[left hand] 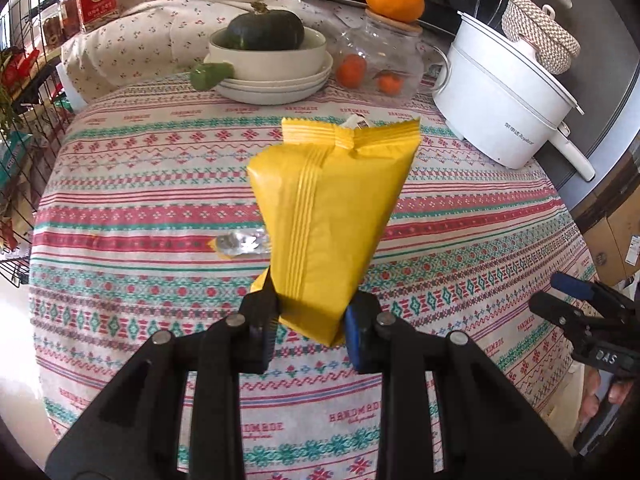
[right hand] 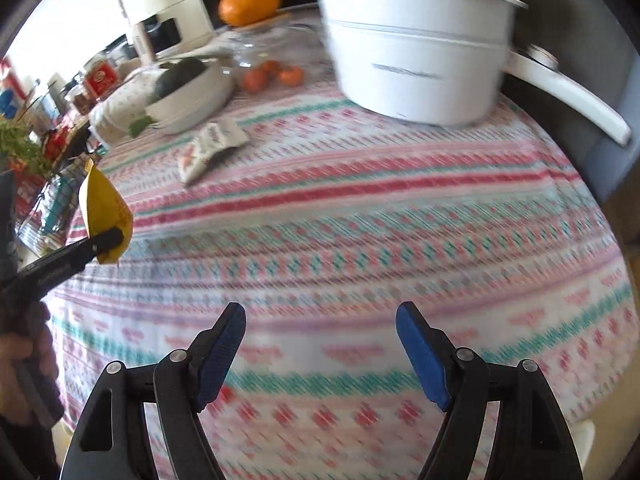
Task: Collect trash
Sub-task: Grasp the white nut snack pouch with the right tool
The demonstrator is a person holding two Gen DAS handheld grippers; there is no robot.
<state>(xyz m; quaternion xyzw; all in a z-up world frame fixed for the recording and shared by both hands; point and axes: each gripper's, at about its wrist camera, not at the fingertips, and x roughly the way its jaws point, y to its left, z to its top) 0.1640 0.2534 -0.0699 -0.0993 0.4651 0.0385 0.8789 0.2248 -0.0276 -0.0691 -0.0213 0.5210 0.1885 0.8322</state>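
While the left gripper (left hand: 310, 320) clamps the yellow wrapper (left hand: 328, 216) above the cloth (left hand: 140, 184), steer the right gripper (right hand: 320, 352), jaws apart and empty, squarely over the white wrapper (right hand: 212, 146) near the pot (right hand: 416, 56) before closing.

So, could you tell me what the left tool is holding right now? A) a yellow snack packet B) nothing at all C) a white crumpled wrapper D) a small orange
A: the left tool is clamped on the lower end of the yellow snack packet, lifted off the tablecloth.
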